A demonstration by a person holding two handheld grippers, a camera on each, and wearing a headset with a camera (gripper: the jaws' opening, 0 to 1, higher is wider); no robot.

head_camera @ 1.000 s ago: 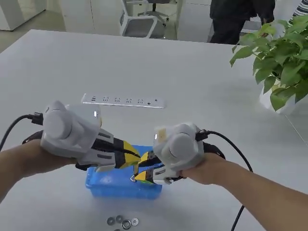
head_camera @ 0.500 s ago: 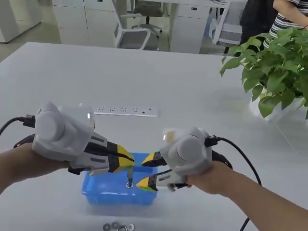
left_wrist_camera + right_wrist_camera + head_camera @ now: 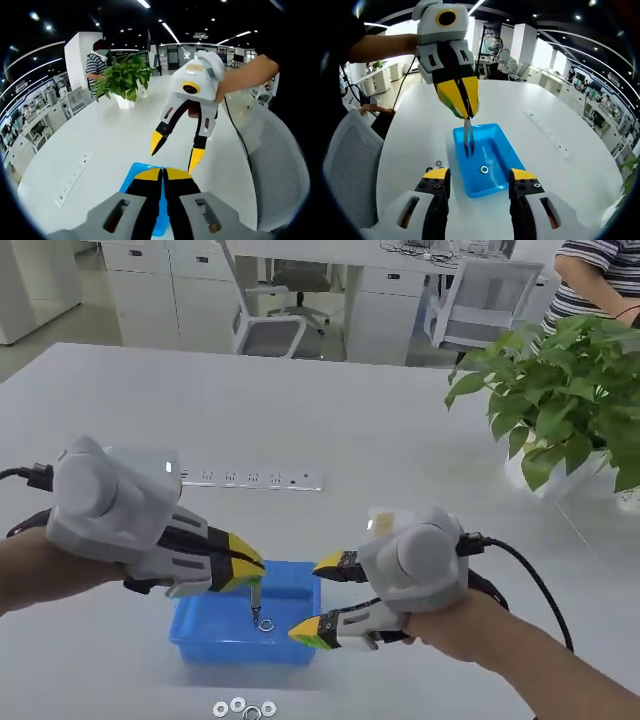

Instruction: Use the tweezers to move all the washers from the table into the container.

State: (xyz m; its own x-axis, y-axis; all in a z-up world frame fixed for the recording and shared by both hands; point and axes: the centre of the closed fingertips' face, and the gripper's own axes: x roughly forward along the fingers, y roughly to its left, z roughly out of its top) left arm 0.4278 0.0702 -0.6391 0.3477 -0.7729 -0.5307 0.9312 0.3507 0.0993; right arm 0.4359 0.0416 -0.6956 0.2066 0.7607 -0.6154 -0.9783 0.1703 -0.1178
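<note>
A container (image 3: 205, 625) of smooth, slightly glossy blue plastic. A desk (image 3: 350, 430) with a smooth, matt pale grey top. Slim metal tweezers (image 3: 468, 135). Shiny metal washers (image 3: 245, 707).

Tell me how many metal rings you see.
5. One washer lies in the blue container; four washers cluster on the table at the head view's bottom edge, where others may be hidden.

The left gripper (image 3: 256, 570) and right gripper (image 3: 308, 600) share rounded pale-grey housings (image 3: 100, 502), yellow-tipped black fingers (image 3: 342, 622) and black rear cables (image 3: 531, 576).

Table (image 3: 400, 440), container (image 3: 210, 625), washers (image 3: 245, 708) (loose), power strip (image 3: 250, 479)
</note>
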